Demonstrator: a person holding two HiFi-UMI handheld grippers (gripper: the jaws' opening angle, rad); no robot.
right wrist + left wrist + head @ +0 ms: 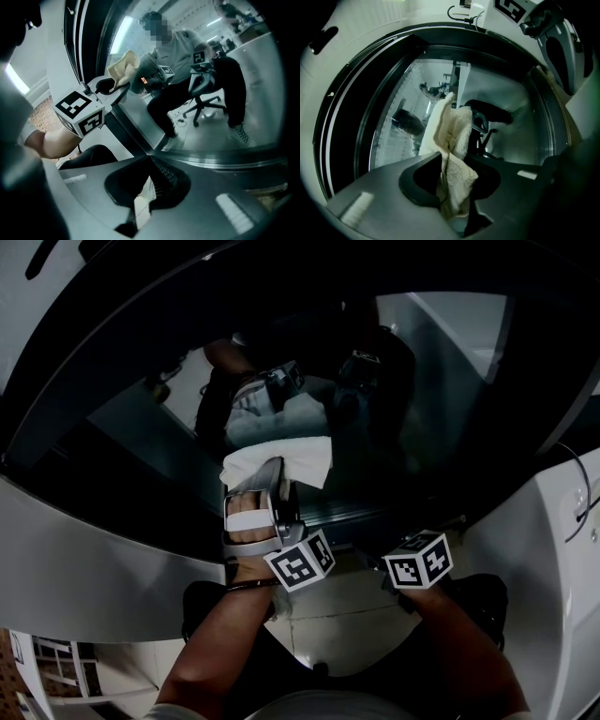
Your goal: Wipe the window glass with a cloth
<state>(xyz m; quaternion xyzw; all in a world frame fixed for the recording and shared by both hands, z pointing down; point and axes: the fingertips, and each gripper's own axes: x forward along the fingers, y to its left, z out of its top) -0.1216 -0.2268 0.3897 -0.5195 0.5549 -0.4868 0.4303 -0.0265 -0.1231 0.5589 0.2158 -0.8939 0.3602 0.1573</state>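
Note:
The dark window glass (441, 381) is set in a car door. A white cloth (281, 463) lies against the glass near its lower edge, with my left gripper (274, 486) shut on it. In the left gripper view the cloth (452, 140) sticks up from between the jaws of the left gripper (452, 165) in front of the glass (506, 89). My right gripper's marker cube (419, 559) sits lower right, below the window's rim. In its own view the right gripper (149, 159) is shut with nothing in it, and the cloth (124, 65) shows upper left.
A grey door panel (84, 549) curves under the window on the left, and a white body panel (553, 549) with a thin cable (581, 486) stands on the right. The glass reflects a seated person and an office chair (206, 101). Light floor tiles (328, 624) lie below.

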